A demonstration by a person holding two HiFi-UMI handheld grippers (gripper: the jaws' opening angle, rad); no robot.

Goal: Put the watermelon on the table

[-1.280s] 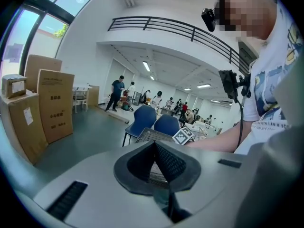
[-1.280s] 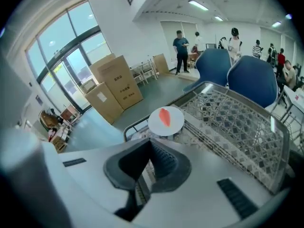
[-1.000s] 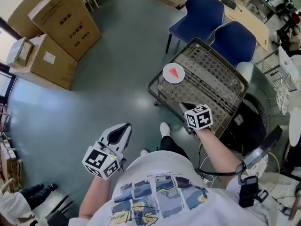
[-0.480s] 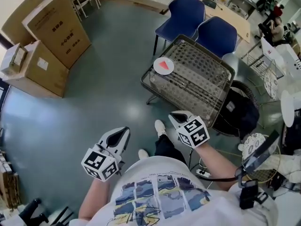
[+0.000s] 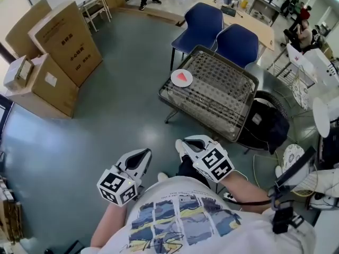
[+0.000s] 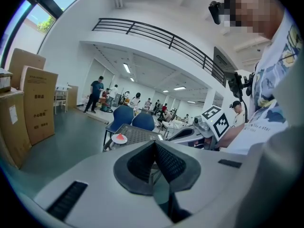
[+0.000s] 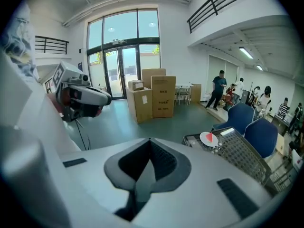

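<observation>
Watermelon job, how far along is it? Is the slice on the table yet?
Done, by the look of it: the watermelon slice lies on a white plate near the edge of the mesh table. In hand: nothing. The left gripper and right gripper are both shut and empty, close to the person's body and apart from the table. Left to do: nothing that I can see.

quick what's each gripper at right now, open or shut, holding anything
Left gripper: shut, holding nothing.
Right gripper: shut, holding nothing.
</observation>
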